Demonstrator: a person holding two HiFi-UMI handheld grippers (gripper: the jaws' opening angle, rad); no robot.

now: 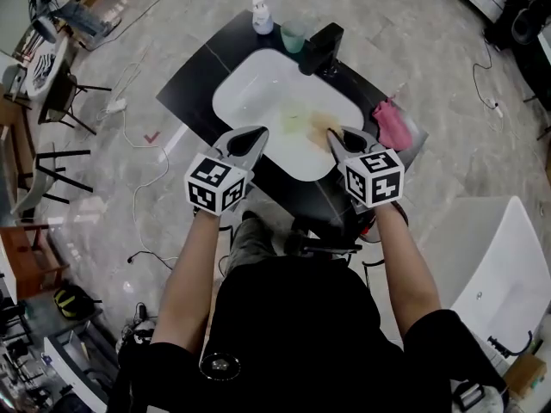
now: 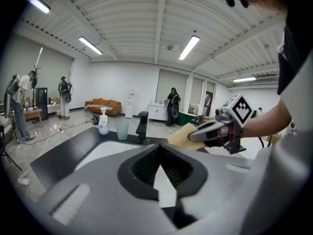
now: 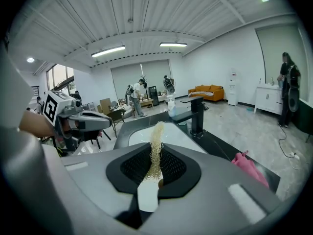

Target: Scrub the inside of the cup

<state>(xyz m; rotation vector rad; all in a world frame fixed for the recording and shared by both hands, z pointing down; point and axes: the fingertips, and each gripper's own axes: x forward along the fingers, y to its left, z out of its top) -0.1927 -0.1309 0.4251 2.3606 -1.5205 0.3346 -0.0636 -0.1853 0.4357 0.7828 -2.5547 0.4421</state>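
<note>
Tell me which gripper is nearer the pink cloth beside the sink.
Right. The right gripper, shut on the scrub pad, hangs over the right side of the sink, just short of the pink cloth. The left gripper is over the sink's opposite, left side.

Black short-sleeved shirt (image 1: 293, 317), grey left tongs (image 1: 255, 134), grey right tongs (image 1: 335, 136), black-and-white marker cubes (image 1: 217, 184)

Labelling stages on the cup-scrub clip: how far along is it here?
Done: the right gripper is shut on a tan scrub pad, so the tool is picked up. In hand: both grippers hover at the near edge of the sink; the left gripper is shut and empty. Left: the cup stands untouched on the counter beside the faucet, so picking it up and all scrubbing remain.
</note>
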